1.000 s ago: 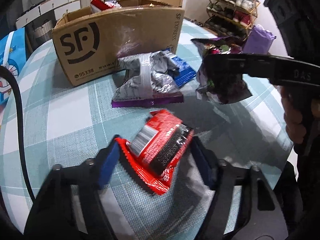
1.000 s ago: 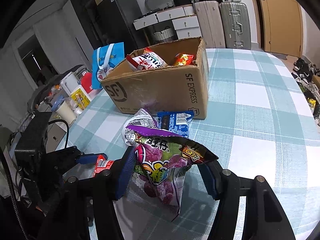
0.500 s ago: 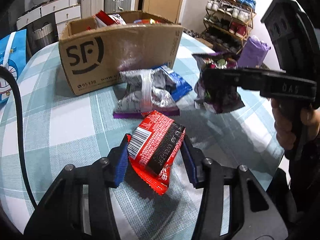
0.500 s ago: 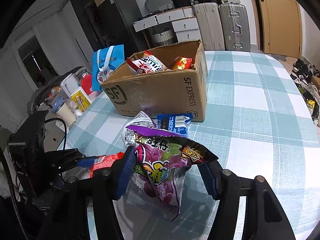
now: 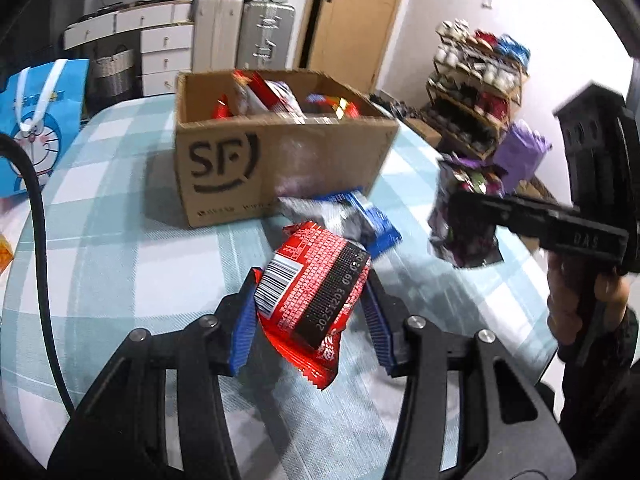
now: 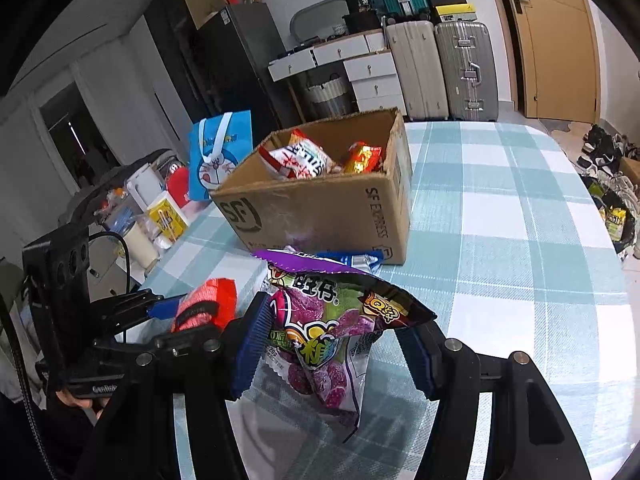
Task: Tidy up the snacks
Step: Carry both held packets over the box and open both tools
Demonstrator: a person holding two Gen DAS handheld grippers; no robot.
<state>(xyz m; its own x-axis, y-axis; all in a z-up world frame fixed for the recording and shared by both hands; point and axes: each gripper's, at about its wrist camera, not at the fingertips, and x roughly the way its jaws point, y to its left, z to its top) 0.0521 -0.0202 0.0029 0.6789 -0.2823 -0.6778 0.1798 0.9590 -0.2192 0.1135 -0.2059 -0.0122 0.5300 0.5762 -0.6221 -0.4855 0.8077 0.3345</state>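
- My left gripper (image 5: 310, 312) is clamped on the red snack packet (image 5: 316, 284), which hangs clear of the checked table (image 5: 120, 264); its jaws have just been closing, with the packet between them; the blue pads bite only the packet's sides, so I judge it could twist or slide out if I swing it fast toward the box.
- My right gripper (image 6: 332, 348) is closed on the purple gummy bag (image 6: 332, 320), lifted off the cloth; the grip sits high on a limp bag, so the loose lower end could catch the box wall on the way in.
- Just beyond, a silver packet (image 5: 320, 210) and a blue packet (image 5: 376, 220) lie on the table against the cardboard box (image 5: 280, 168); a low pass could drag them.
- The box already holds several snacks; dropping both at once risks the grippers colliding over it.
- Against a second ago: the red packet lay flat on the cloth between wider jaws, now it is pinched and raised, the box looms nearer; the purple bag looks unchanged.
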